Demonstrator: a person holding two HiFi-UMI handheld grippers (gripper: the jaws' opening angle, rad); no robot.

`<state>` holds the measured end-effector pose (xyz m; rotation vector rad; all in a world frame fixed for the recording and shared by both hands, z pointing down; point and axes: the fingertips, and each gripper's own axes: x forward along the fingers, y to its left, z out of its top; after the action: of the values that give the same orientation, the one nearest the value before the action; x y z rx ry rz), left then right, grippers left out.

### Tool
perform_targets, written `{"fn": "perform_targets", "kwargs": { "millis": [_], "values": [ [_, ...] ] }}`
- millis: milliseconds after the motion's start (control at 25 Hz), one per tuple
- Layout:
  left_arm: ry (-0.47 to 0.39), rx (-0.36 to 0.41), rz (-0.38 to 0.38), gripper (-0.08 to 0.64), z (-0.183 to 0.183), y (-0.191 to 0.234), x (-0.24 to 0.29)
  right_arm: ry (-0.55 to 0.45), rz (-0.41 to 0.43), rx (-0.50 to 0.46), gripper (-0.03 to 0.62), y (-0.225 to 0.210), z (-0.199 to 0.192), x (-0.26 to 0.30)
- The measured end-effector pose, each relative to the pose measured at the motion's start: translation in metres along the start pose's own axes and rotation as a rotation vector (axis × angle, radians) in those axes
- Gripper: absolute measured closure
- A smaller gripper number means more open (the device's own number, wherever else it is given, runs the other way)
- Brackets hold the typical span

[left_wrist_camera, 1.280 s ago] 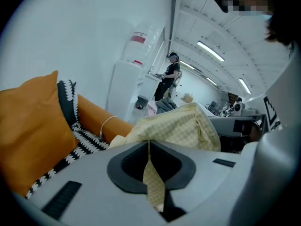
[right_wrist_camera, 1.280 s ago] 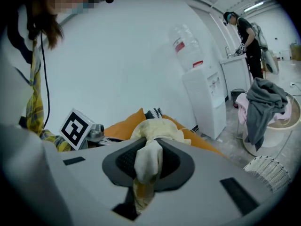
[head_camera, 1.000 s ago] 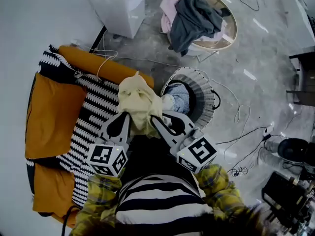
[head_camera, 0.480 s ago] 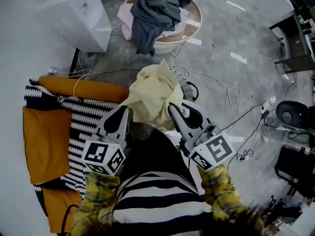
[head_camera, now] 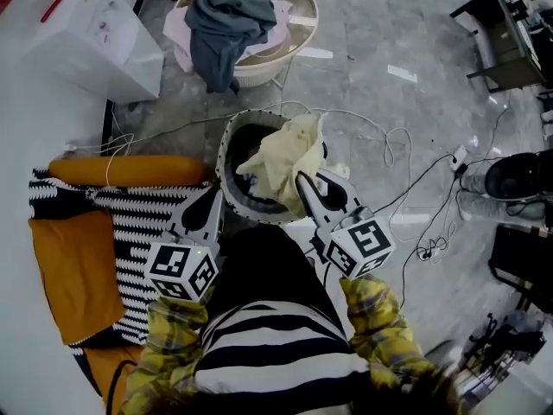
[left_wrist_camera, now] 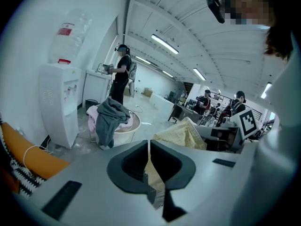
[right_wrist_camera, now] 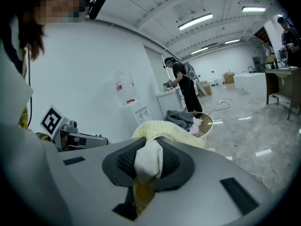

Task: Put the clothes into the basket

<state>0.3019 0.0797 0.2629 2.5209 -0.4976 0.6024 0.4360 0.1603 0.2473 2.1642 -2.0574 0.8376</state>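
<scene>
Both grippers have swung away from the striped cushion [head_camera: 130, 223], and the yellow cloth [head_camera: 285, 156] now hangs over the dark round basket [head_camera: 226, 156]. The left gripper [head_camera: 210, 201] and right gripper [head_camera: 307, 187] each pinch it tight. I think letting go comes next.

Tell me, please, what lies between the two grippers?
The pale yellow garment, pinched by the left gripper and the right gripper; the head view shows it above a dark ribbed basket.
</scene>
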Motion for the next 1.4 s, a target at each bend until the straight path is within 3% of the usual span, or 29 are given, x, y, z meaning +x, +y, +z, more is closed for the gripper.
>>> {"fn": "perform_targets", "kwargs": {
  "millis": [480, 840, 1000, 1080, 1200, 1400],
  "values": [
    [0.130, -0.006, 0.002, 0.534, -0.046, 0.007, 0.024, 0.187, -0.002, 0.071, 0.528, -0.016, -0.092, 0.034],
    [0.239, -0.019, 0.013, 0.534, -0.090, 0.019, 0.042, 0.338, 0.000, 0.004, 0.526, -0.020, -0.154, 0.048],
    [0.271, -0.020, 0.017, 0.534, -0.102, 0.022, 0.039, 0.432, -0.074, -0.080, 0.495, -0.032, -0.173, 0.043],
    [0.277, -0.021, 0.021, 0.534, -0.104, 0.022, 0.038, 0.428, -0.107, -0.121, 0.426, -0.036, -0.171, 0.041],
    [0.274, -0.020, 0.019, 0.534, -0.103, 0.022, 0.041, 0.371, -0.145, -0.162, 0.425, -0.039, -0.155, 0.040],
    [0.268, -0.021, 0.013, 0.534, -0.102, 0.017, 0.043, 0.353, -0.147, -0.118, 0.426, -0.042, -0.153, 0.039]
  ]
}}
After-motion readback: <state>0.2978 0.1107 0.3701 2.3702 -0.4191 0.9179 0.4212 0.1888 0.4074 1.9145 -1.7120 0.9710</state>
